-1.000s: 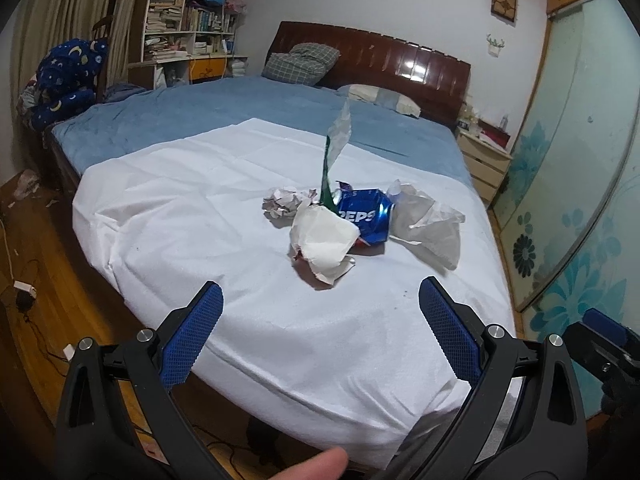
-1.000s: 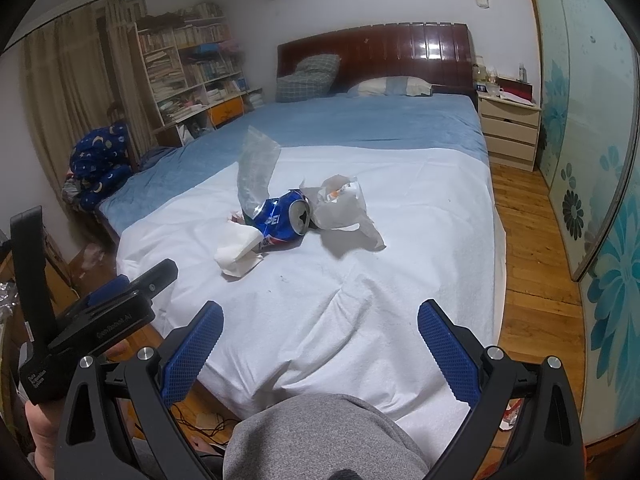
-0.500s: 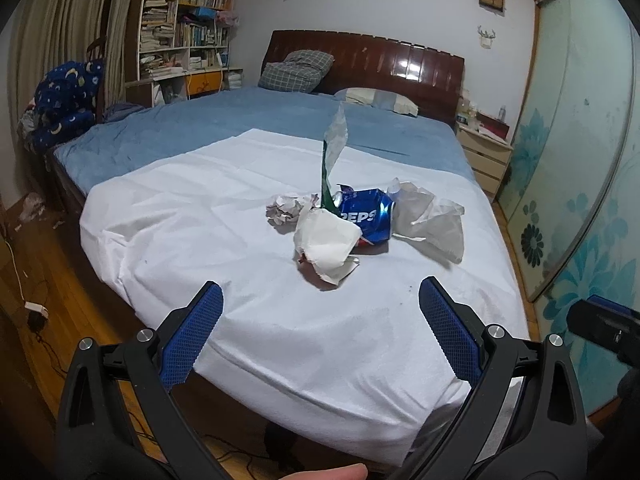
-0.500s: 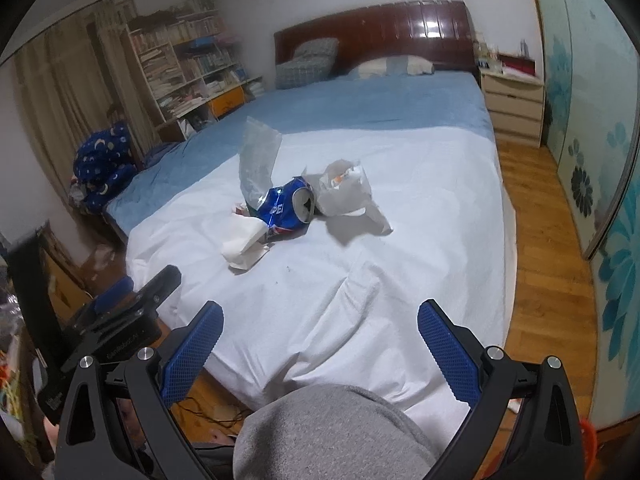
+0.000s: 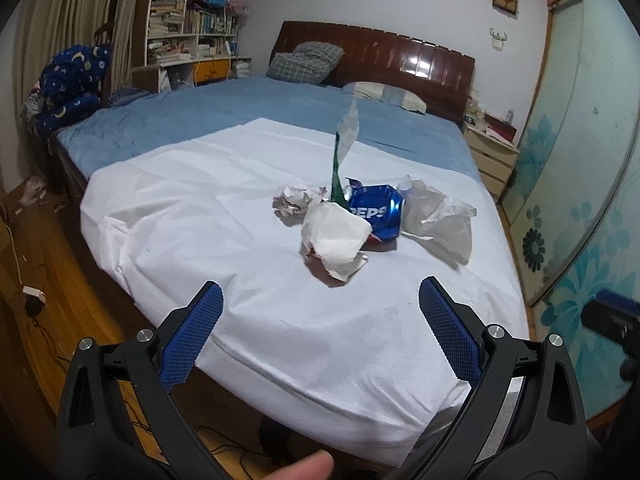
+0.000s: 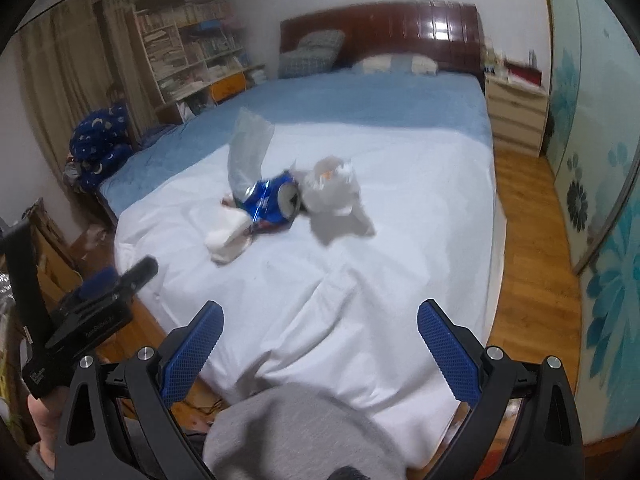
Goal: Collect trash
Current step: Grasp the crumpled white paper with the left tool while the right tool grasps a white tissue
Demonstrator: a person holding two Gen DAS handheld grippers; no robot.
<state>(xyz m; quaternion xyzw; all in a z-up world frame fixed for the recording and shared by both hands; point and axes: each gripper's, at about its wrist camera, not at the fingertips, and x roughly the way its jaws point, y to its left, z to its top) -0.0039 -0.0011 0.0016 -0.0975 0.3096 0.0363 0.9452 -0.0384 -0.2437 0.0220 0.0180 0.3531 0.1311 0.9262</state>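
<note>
Pepsi can (image 5: 374,211) lying sideways among crumpled paper (image 5: 336,242), both tools (image 5: 320,312) (image 6: 320,328) spread, empty.

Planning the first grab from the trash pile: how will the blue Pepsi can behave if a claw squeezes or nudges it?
The Pepsi can looks dented and crumpled, so it is probably empty and light, and likely to buckle further under a squeeze. It lies on its side on the soft white sheet, wedged between the crumpled paper and plastic bag, so rolling seems unlikely.
</note>
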